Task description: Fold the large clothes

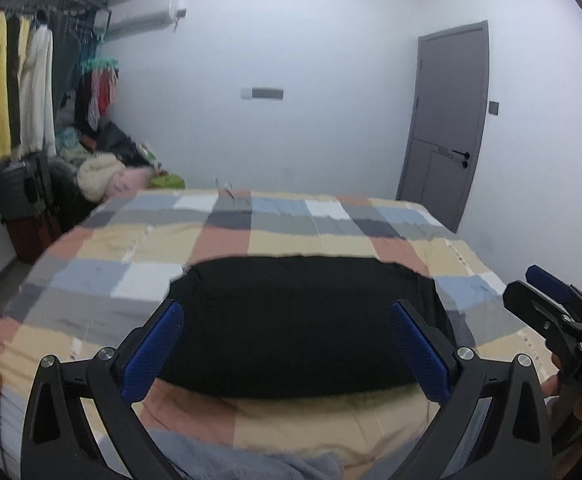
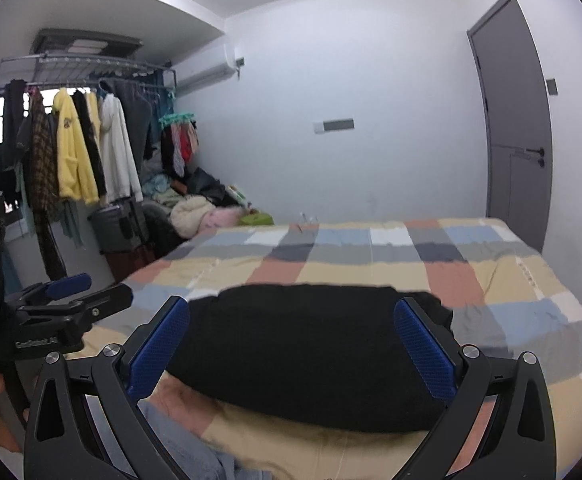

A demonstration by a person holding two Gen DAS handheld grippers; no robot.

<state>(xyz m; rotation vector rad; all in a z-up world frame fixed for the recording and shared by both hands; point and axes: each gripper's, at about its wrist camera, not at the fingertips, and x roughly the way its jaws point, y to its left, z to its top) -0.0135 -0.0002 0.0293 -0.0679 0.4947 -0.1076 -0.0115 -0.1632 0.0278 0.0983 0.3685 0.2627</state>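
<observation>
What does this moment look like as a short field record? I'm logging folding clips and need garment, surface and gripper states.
garment: black garment, lying in a compact, folded-looking block
surface: checked bedspread on a bed
left gripper: open, empty, above the near edge of the garment
right gripper: open, empty, also facing the garment
contact: neither gripper grips cloth
near edge: grey cloth lies at the bed's near edge, partly hidden
background: clothes rack at left, grey door at right
</observation>
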